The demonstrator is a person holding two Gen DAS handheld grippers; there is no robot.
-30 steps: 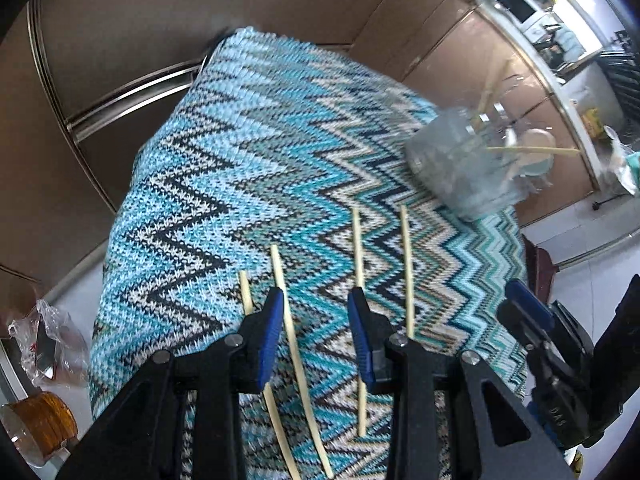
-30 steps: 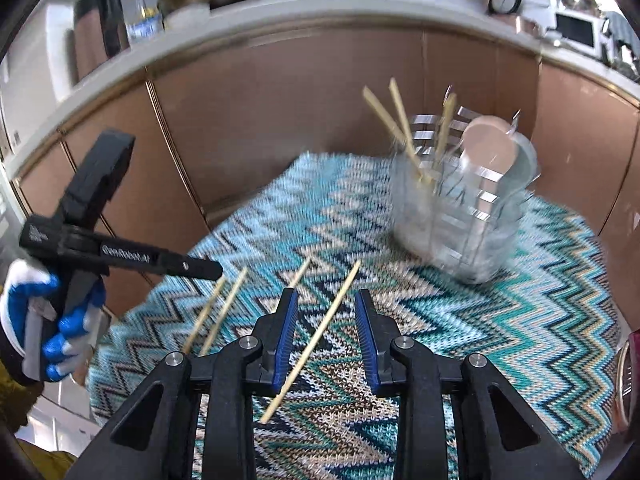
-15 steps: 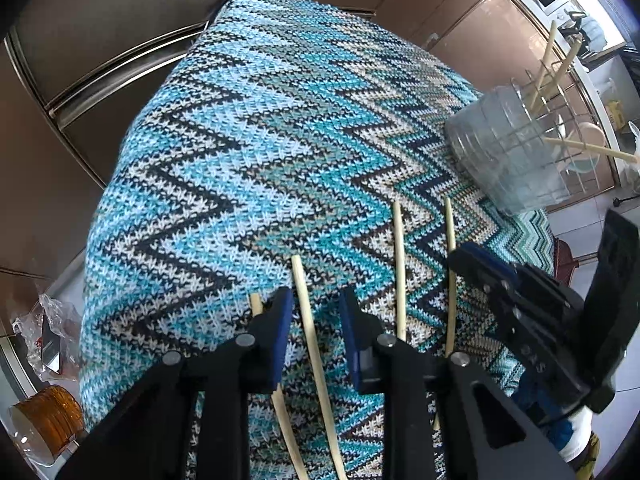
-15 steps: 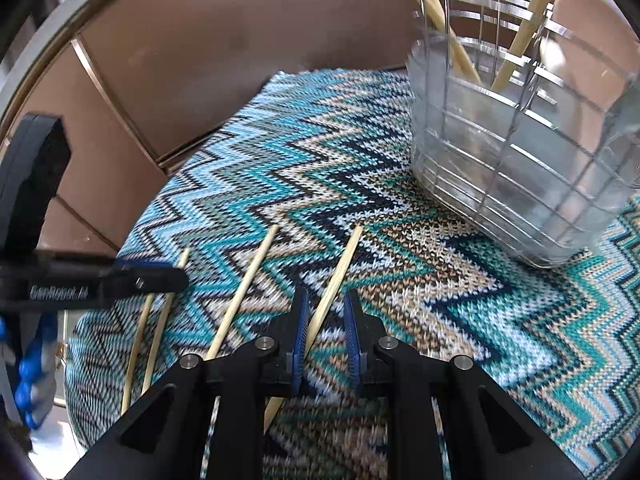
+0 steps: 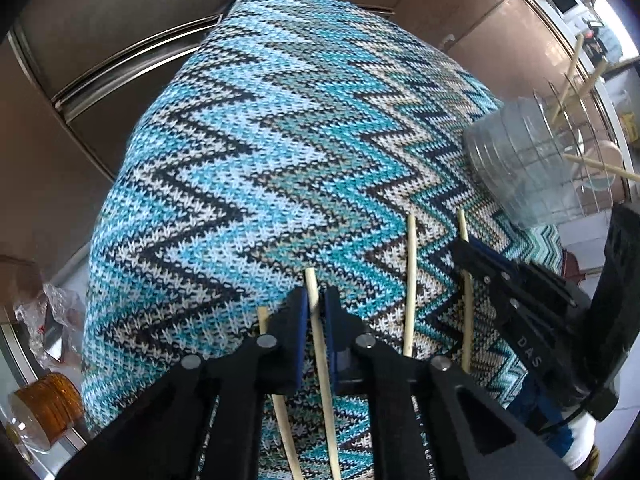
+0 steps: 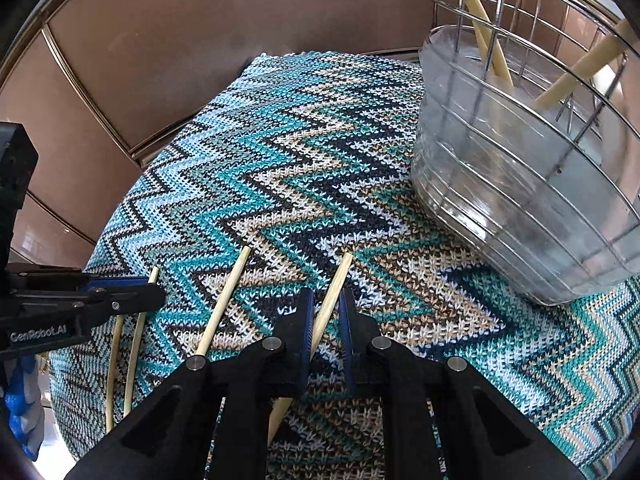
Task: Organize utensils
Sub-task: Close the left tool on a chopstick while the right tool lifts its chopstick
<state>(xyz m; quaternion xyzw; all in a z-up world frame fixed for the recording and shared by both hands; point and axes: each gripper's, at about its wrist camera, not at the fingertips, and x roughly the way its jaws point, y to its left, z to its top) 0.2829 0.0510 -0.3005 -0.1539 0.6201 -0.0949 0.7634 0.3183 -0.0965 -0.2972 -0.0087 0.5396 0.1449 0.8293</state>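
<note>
Several pale wooden chopsticks lie on a blue zigzag knitted cloth (image 5: 256,152). My left gripper (image 5: 317,307) is shut on one chopstick (image 5: 320,344); another chopstick (image 5: 280,412) lies just left of it, and two more (image 5: 410,280) lie to the right. My right gripper (image 6: 324,308) is shut on a chopstick (image 6: 334,292), with a second chopstick (image 6: 224,300) to its left. The wire utensil basket (image 6: 520,168), standing on the cloth to the right, holds several chopsticks. It also shows in the left wrist view (image 5: 532,160).
Brown cabinet fronts (image 6: 200,60) stand behind the cloth-covered surface. An amber jar (image 5: 48,408) and a crumpled plastic bag (image 5: 52,320) sit low at the left. The left gripper shows at the left in the right wrist view (image 6: 80,304).
Both grippers have come down to the cloth and closed their jaws, each on a chopstick. The basket looms larger in the right wrist view.
</note>
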